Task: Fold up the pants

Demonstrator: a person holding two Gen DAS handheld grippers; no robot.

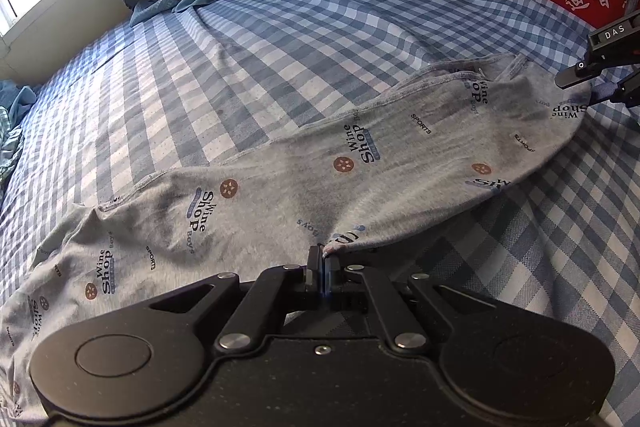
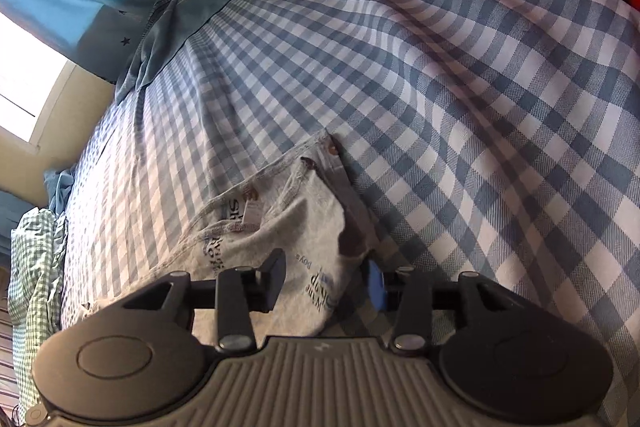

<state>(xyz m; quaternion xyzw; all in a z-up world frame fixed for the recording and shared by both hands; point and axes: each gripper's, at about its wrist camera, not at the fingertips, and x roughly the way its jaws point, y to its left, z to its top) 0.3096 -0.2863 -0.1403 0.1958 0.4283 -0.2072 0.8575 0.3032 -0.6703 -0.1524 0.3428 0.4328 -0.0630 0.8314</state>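
On the blue-and-white checked bedsheet (image 1: pixel 280 39) the grey printed pants (image 1: pixel 280 187) lay stretched in a long band, their long axis running from the near left of the left wrist view up to the far right. The left gripper (image 1: pixel 321 261) had its jaws pressed together on a pinch of the near edge, roughly midway along the band, and the cloth puckered toward that point. The right gripper (image 2: pixel 326 283) sat at the far-right end of the band; its jaws stood wide apart, straddling the end of the garment, and held nothing.

So the fabric ran away from the left gripper to both sides and lay directly under and ahead of the right one. My judgement is that the coming move depended on the right gripper, the nearer one to that end, closing on the edge so the band could be folded along its length.

Only the left wrist view showed the whole length of the pants, with the right gripper (image 1: pixel 592 83) at their tip. Only the right wrist view showed the stitched hem (image 2: pixel 280 167), an inner label (image 2: pixel 252 207) and a dark strip of fabric (image 2: pixel 352 211) along the right edge at that end, plus the open gap between the fingers. Whether that end was the waistband could not be told for certain.
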